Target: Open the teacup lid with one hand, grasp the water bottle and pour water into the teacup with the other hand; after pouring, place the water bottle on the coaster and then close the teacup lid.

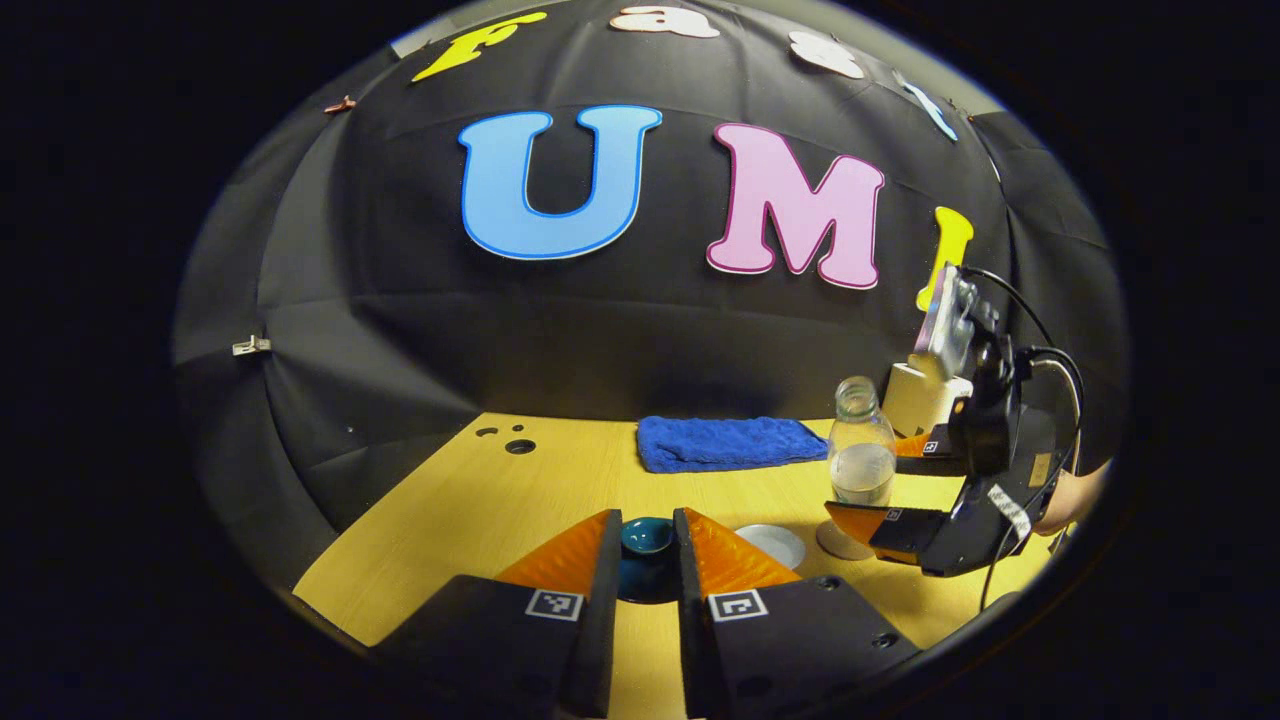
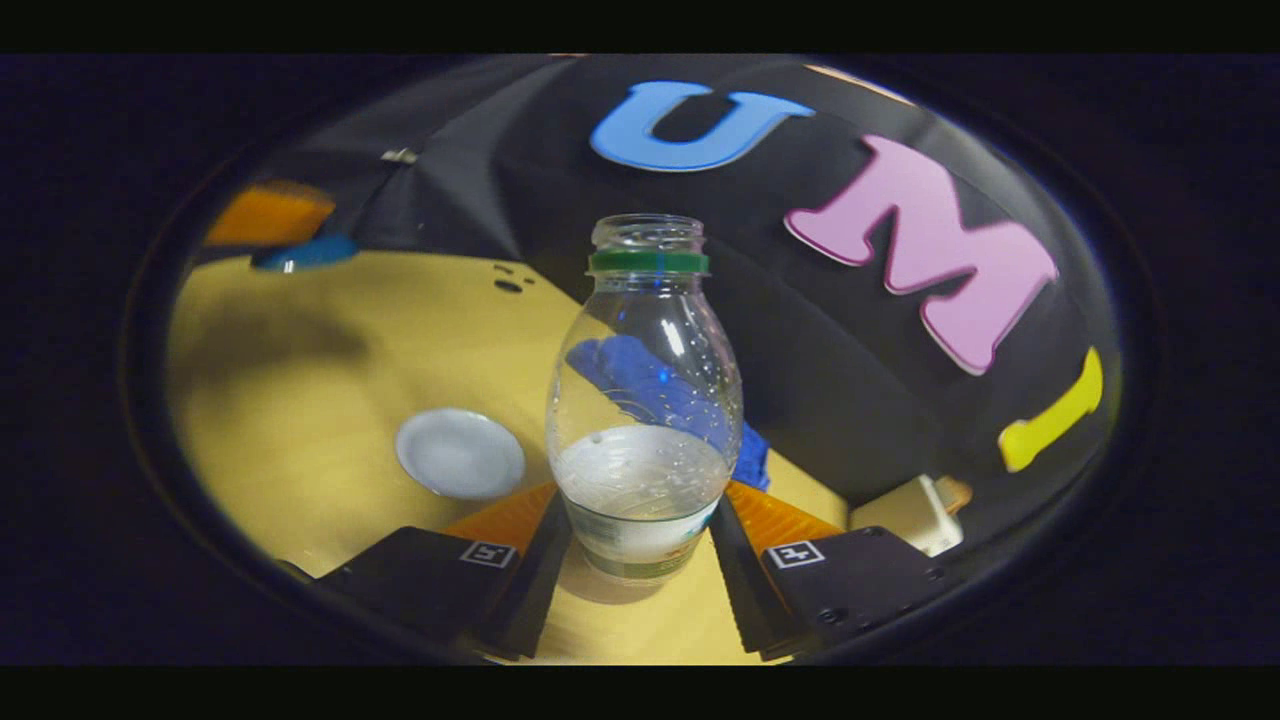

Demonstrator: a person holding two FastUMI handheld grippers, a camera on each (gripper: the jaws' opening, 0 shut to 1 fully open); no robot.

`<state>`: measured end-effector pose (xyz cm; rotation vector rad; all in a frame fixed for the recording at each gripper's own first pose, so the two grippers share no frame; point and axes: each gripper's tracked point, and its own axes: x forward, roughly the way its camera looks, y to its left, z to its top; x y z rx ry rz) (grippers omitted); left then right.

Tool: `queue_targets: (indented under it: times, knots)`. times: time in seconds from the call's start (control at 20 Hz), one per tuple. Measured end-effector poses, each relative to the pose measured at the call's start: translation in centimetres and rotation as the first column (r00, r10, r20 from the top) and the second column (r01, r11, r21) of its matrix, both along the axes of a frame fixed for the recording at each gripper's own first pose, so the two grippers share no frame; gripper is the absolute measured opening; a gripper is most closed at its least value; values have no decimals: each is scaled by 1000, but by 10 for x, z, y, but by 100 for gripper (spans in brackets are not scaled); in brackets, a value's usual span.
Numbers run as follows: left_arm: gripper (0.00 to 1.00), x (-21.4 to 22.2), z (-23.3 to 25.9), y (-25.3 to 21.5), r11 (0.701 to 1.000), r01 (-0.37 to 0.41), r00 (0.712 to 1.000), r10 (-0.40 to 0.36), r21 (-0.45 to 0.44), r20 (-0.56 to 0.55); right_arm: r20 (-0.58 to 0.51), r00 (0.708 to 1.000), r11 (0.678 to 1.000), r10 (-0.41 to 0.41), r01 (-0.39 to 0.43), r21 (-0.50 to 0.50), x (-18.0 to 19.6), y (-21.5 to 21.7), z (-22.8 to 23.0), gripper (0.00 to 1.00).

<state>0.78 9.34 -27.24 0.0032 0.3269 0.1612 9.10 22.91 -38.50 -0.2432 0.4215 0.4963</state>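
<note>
My left gripper (image 1: 645,545) is shut on the teal teacup lid (image 1: 645,535), which it holds by its small concave knob. The lid's dark dome hangs just below, between the orange fingers. In the right gripper view this lid (image 2: 300,250) shows at the far left, under an orange finger. My right gripper (image 2: 640,545) is shut on the uncapped clear water bottle (image 2: 645,400), low on its body. The bottle (image 1: 860,450) is upright and about a third full. It stands over a pale round coaster (image 1: 838,542); I cannot tell if they touch.
A pale round dish with a raised rim (image 1: 772,545) lies on the yellow table (image 1: 480,500) between the grippers; whether it is the cup's mouth or a saucer I cannot tell. A folded blue cloth (image 1: 730,442) lies at the back, and a white box (image 1: 920,395) stands behind the right gripper.
</note>
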Motion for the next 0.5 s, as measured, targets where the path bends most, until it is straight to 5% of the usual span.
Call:
queue_targets:
  times: [0.2, 0.5]
  knots:
    - [31, 11, -1, -16, 1000, 24, 1000, -24, 8, -7, -122, 985, 960, -122, 149, 236, 6, -6, -6, 75]
    - [31, 20, -7, -26, 999, 40, 999, -39, 13, -22, -211, 951, 910, -224, 281, 304, 15, -15, -32, 76]
